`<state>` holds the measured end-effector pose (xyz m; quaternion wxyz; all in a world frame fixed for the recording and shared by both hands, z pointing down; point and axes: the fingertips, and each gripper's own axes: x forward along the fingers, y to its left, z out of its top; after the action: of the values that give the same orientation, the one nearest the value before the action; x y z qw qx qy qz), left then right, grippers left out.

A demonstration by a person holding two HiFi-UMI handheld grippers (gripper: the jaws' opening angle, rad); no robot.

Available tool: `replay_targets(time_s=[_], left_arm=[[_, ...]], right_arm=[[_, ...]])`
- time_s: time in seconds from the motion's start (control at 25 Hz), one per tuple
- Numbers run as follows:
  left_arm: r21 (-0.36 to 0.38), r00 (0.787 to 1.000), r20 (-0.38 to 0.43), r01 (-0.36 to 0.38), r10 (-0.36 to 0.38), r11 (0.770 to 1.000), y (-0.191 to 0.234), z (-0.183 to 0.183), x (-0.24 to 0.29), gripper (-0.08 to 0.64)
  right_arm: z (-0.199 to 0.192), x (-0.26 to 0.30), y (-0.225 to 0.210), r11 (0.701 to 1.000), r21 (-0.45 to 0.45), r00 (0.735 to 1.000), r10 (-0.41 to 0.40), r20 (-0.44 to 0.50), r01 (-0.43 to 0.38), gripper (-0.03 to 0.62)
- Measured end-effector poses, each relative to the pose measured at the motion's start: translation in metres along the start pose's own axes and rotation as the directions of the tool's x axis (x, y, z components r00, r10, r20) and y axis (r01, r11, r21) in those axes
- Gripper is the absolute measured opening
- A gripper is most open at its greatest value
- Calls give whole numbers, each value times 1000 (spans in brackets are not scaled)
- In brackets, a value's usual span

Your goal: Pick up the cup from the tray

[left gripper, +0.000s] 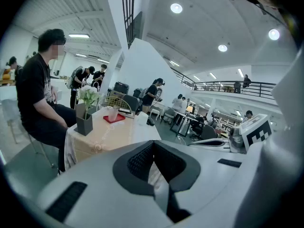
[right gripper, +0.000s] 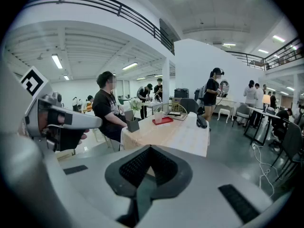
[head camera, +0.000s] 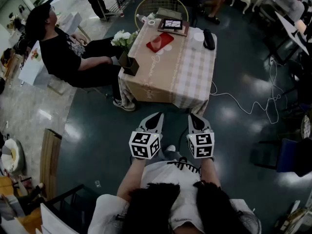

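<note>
At the far end of the dark, glossy floor [head camera: 97, 130], in the upper middle of the head view: one surface [head camera: 190, 77] draped in a pale checked cloth. On its far left part, a red tray [head camera: 167, 37]; on the tray, one pale translucent cup [head camera: 156, 43], upright, touched by neither gripper. Just beyond the tray, a flat dark tablet or book [head camera: 173, 25]. To the right of the tray, a black oblong item [head camera: 209, 39], kind not clear. At the surface's near left corner, a dark square vase [head camera: 129, 63] with white flowers [head camera: 123, 37]. Behind the surface, a chair back of gold wire [head camera: 161, 3]. To the left of the surface, a seated person [head camera: 63, 57] in black. On the floor to the right, a pale cable [head camera: 253, 105] in loose loops. Left gripper [head camera: 157, 117]: held close in front of the wearer's body, pointed toward the surface and well apart from it; its own view shows the jaws together, the dark pads meeting with nothing between them. Right gripper [head camera: 194, 117]: just beside the left, likewise near the body and well short of the surface; jaws fully together, nothing between them. Both gripper views show the cup and tray small and far off across the cloth.
</note>
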<state>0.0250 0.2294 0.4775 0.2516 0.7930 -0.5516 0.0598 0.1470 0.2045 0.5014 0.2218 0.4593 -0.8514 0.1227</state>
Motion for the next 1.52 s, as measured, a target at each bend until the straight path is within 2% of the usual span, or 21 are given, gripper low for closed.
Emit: replay_targets(time_s=[0.52,0.72,0.96,1.04,1.16,1.52], left_arm=[[-1,1000,-1,17,-17,1000,-14,4,-4,8],[-1,1000,-1,12,-12,1000,-13,3,-3,8],[-9,1000,3,-7,7,1000,-9,3,-2,8],[-13,1000,5,-11,11,1000,-7,3,-1,8],[-20,1000,3,-10,10,1000,-5,4,2,8],[-19,1000,13,-16,16,1000,14,23,34,8]], right_arm=[[1,-13,0,1000,4,1000,-6,-8,6,8],[5,-14,-2,998,62,998,21,51,-25,11],[8,-11,2,996,48,995,72,64,-75,16],[8,-9,4,995,45,994,86,66,-89,52],[10,-6,5,993,43,992,106,70,-109,151],[36,23,-9,990,45,985,125,116,-131,263]])
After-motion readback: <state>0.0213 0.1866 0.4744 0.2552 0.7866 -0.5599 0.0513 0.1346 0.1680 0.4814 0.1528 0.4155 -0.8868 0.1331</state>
